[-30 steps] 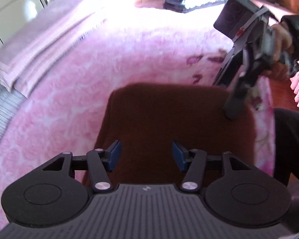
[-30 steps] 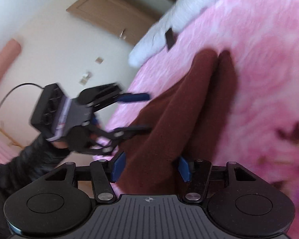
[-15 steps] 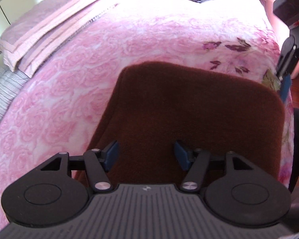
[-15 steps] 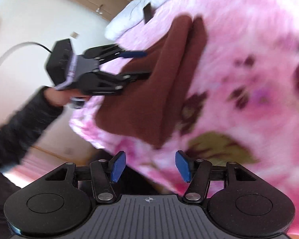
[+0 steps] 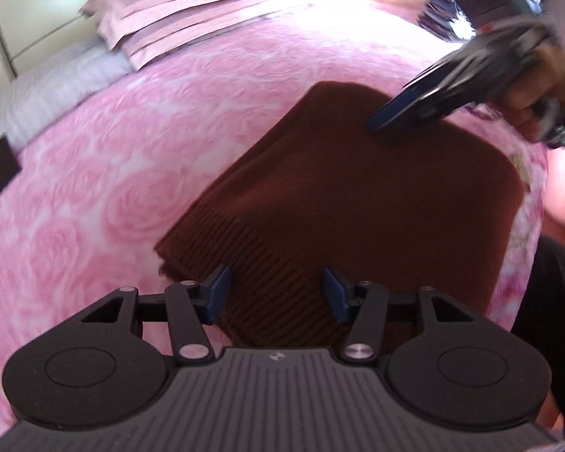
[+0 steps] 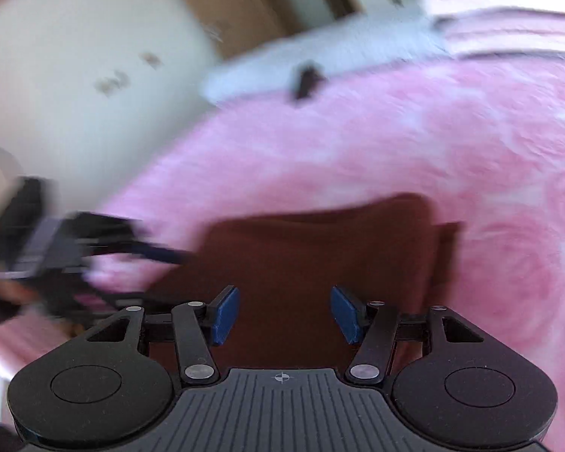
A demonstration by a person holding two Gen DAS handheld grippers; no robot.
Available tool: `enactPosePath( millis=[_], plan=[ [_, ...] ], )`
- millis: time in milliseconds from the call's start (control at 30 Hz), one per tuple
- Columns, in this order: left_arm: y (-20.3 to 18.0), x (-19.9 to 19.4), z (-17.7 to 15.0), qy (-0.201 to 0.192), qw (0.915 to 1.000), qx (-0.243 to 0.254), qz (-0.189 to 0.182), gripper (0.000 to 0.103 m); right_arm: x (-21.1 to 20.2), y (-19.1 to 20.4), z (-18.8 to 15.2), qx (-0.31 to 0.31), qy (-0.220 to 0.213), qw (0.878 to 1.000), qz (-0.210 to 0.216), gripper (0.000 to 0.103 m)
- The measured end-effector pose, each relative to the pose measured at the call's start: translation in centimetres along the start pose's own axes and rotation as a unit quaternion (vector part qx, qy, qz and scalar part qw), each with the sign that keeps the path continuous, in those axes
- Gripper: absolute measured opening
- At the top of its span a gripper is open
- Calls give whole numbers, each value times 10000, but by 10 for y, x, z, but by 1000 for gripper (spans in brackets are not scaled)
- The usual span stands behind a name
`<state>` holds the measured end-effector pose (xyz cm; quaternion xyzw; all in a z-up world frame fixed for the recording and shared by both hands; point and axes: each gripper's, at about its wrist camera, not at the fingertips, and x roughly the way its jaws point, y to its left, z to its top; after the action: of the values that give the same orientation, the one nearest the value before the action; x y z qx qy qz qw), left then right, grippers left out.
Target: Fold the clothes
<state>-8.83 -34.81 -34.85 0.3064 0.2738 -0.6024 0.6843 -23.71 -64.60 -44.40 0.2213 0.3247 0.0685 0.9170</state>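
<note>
A dark brown knitted sweater point(image 5: 358, 203) lies folded into a flat, roughly square packet on the pink rose-patterned bedspread point(image 5: 132, 158), its ribbed hem toward the left wrist camera. The left gripper point(image 5: 275, 290) hangs over that ribbed edge with its blue pads apart and nothing pinched between them. The right gripper point(image 5: 380, 122), held in a person's hand point(image 5: 538, 86), reaches in from the upper right over the far edge of the packet; in its own view the right gripper point(image 6: 284, 314) has its pads spread wide above the cloth, clamping nothing. Folded pink bedding point(image 5: 192, 7) lies beyond, and a small dark rectangular object point(image 5: 3, 167) rests at the bed's left edge.
</note>
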Motion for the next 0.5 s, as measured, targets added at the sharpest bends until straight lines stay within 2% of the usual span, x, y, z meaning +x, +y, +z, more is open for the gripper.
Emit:
enactPosePath(
  millis=[33,67,133,267,333,433,500],
  plan=[
    [2,0,-2,-39,9999,-93,-4,54,9,-10,5,24,88,9998,-175,57],
    [4,0,-4,-70,9998,-179,2,56,8,-19,7,87,11,9998,-174,50],
    [8,0,-9,-145,9991,-390,-9,58,4,-28,8,260,-111,9991,-322,44],
    [15,-3,-20,-320,9953,-911,-20,59,2,-24,3,216,-88,9981,-570,44],
    [17,-7,-27,-387,9923,-1176,5,59,-9,-10,-2,132,-71,9963,-845,44],
    [13,-21,-31,-378,9914,-1233,218,59,-27,12,-11,3,-94,9918,-1277,44],
    [11,-28,-30,-318,9916,-1206,351,58,-41,29,-24,-113,-236,9903,-1362,45]
  ],
)
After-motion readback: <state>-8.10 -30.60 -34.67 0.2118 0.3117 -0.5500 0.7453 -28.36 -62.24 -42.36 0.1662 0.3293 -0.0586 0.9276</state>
